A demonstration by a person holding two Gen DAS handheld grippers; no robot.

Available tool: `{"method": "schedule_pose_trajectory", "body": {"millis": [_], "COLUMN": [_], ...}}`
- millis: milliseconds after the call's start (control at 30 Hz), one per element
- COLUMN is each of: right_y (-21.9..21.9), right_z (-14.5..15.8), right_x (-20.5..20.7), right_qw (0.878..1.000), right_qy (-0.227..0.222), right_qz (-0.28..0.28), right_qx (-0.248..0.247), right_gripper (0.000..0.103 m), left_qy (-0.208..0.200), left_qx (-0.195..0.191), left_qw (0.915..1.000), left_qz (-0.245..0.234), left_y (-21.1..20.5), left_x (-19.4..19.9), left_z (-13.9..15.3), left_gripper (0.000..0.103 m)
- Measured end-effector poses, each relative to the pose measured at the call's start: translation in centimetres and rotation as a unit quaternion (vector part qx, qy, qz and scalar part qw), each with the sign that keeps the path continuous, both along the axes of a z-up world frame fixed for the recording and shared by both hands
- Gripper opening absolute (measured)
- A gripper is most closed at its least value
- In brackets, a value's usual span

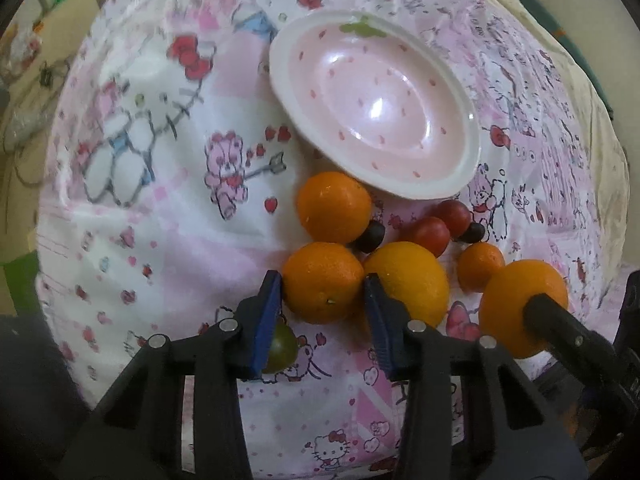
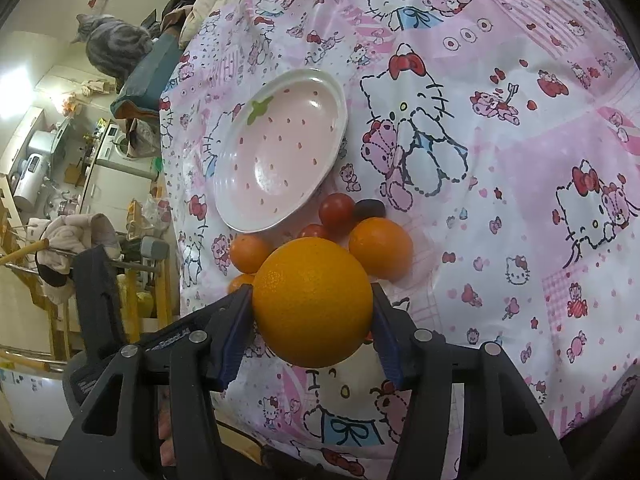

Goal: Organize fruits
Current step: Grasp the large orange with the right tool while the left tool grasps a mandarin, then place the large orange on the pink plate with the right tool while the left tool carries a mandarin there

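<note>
A pink strawberry-print bowl [image 1: 376,104] sits empty on the Hello Kitty cloth; it also shows in the right wrist view [image 2: 280,152]. My left gripper [image 1: 322,286] has its blue pads against both sides of an orange [image 1: 323,282] resting on the cloth. My right gripper [image 2: 312,300] is shut on a large orange [image 2: 313,305], seen in the left wrist view [image 1: 516,304] with a black finger in front. Other oranges [image 1: 334,206], [image 1: 412,280], a small mandarin [image 1: 479,267], red tomatoes [image 1: 430,234], dark grapes [image 1: 370,236] and a green fruit [image 1: 282,346] lie between gripper and bowl.
The cloth-covered table [image 2: 520,160] drops off at its left edge in the right wrist view. A grey cat [image 2: 114,46] sits beyond that edge, with kitchen clutter [image 2: 60,168] below it.
</note>
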State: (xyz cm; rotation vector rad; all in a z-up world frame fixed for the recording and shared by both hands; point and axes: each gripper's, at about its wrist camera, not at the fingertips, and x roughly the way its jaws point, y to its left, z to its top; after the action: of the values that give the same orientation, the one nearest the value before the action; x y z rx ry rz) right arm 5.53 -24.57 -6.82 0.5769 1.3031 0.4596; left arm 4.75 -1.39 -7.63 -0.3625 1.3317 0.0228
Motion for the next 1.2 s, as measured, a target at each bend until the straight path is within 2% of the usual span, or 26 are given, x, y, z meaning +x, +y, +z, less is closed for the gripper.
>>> {"method": "schedule_pose_trajectory", "body": {"millis": [267, 400, 633, 933, 1200], "right_y": [0.1, 0.1, 0.2, 1.4, 3.6], "right_z": [0.3, 1.3, 3.7, 4.1, 2.3], "right_x": [-0.1, 0.1, 2.9, 8.3, 13.1], "right_qw": [1.000, 1.000, 0.998, 0.997, 0.996], "right_qy": [-0.011, -0.030, -0.056, -0.068, -0.062], "right_qz": [0.003, 0.005, 0.014, 0.035, 0.058], "right_qx": [-0.003, 0.000, 0.011, -0.005, -0.026], "right_gripper": [0.058, 0.058, 0.058, 0.058, 0.058], "left_qy": [-0.050, -0.073, -0.097, -0.099, -0.092], "left_qx": [0.042, 0.061, 0.072, 0.081, 0.095], "left_qw": [0.9978, 0.9954, 0.9927, 0.9914, 0.9899], "left_qz": [-0.003, 0.001, 0.004, -0.026, -0.051], "left_y": [0.3, 0.6, 1.2, 1.2, 0.9], "left_x": [-0.9, -1.2, -0.5, 4.3, 8.7], "left_z": [2.7, 4.2, 6.3, 7.3, 7.1], "left_gripper": [0.037, 0.037, 0.037, 0.037, 0.037]}}
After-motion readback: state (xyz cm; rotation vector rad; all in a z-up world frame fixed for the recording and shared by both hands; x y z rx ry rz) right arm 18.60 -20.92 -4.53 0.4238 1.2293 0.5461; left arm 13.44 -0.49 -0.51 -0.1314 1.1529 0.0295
